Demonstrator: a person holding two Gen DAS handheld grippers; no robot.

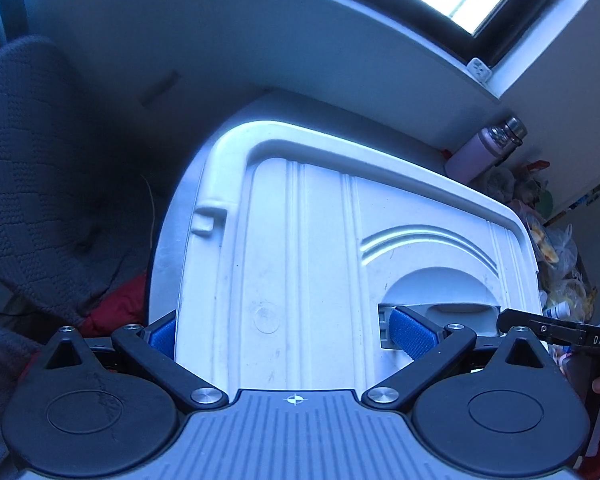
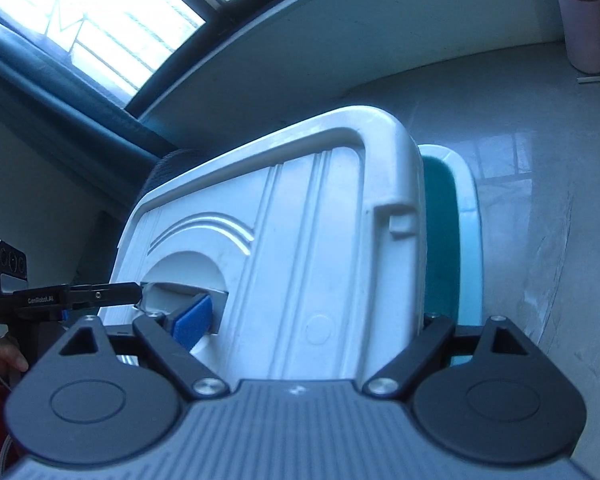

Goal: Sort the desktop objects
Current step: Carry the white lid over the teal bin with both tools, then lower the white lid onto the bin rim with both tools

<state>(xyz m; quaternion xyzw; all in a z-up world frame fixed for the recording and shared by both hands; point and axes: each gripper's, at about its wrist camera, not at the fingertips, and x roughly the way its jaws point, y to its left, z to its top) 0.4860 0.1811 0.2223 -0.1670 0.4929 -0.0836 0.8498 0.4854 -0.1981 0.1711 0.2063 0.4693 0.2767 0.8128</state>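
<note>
A white plastic box lid with ribs and a recessed handle fills both wrist views; it also shows in the right wrist view, tilted above a teal storage box. My left gripper straddles one half of the lid: its right blue pad sits in the handle recess, its left pad at the lid's outer edge. My right gripper grips the other half, left blue pad in the recess, right finger hidden behind the lid's edge. Both are shut on the lid.
A pink bottle and a steel flask stand by the wall; the bottle also shows in the right wrist view. Plastic bags of items lie at the right. A dark knitted cushion is at the left. A grey desk surface lies beyond the box.
</note>
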